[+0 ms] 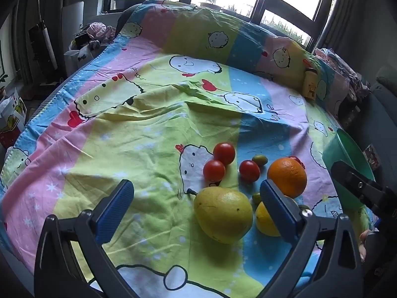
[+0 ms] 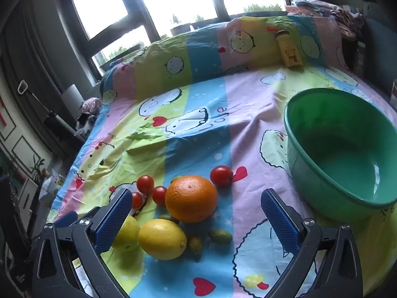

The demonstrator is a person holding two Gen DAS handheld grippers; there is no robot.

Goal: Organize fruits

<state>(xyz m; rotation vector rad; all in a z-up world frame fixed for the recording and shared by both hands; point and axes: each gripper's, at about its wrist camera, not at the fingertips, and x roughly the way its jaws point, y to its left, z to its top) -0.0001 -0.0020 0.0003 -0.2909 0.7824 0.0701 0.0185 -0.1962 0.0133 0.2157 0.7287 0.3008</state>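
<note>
On the cartoon bedsheet lie an orange (image 1: 287,176) (image 2: 191,198), a lemon (image 1: 266,219) (image 2: 162,239), a yellow-green pear (image 1: 223,214) (image 2: 127,233), several cherry tomatoes (image 1: 224,153) (image 2: 221,175) and small green olive-like fruits (image 2: 220,236). A green bowl (image 2: 342,149) stands empty at the right; its rim also shows in the left wrist view (image 1: 347,154). My left gripper (image 1: 196,207) is open, with the pear between its fingers. My right gripper (image 2: 196,217) is open above the orange and lemon.
A small yellow bottle (image 2: 289,49) (image 1: 310,84) leans against the sheet-covered pillow ridge at the back. Windows stand behind the bed. Clutter and boxes sit off the bed's left edge (image 1: 12,119). The right gripper's body (image 1: 359,191) shows at the left view's right side.
</note>
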